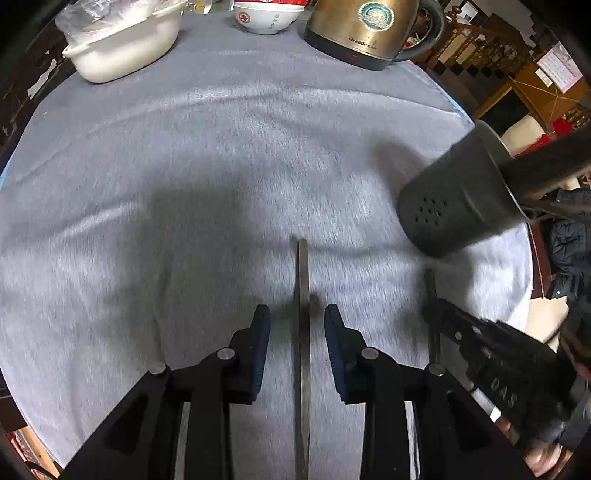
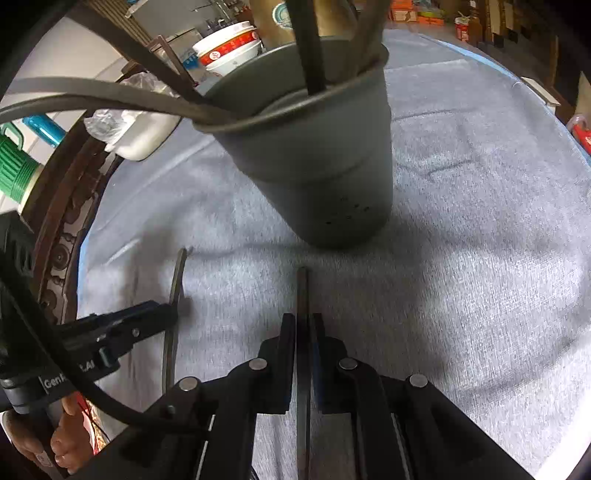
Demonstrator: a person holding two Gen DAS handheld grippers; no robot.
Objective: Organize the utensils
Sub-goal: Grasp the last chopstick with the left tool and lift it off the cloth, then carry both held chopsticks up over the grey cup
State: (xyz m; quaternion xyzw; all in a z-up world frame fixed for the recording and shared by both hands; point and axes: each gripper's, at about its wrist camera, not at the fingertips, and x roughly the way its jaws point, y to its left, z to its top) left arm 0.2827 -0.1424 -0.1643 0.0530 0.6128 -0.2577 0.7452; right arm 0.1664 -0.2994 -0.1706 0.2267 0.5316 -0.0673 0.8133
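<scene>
A dark grey utensil holder [image 2: 317, 155] with drain holes stands on the grey cloth, with several dark utensil handles [image 2: 306, 44] in it; it also shows in the left wrist view [image 1: 458, 195] at the right. My left gripper [image 1: 297, 321] is open, its jaws on either side of a flat metal utensil handle [image 1: 303, 295] lying on the cloth. My right gripper [image 2: 303, 325] is shut on a second metal utensil handle [image 2: 303, 291], just in front of the holder. The right gripper shows in the left wrist view [image 1: 480, 339].
A brass electric kettle [image 1: 369, 29], a red-and-white bowl [image 1: 266, 14] and a white dish [image 1: 122, 44] with plastic wrap stand at the table's far edge. The left gripper [image 2: 122, 328] and its utensil [image 2: 175, 295] show left in the right wrist view.
</scene>
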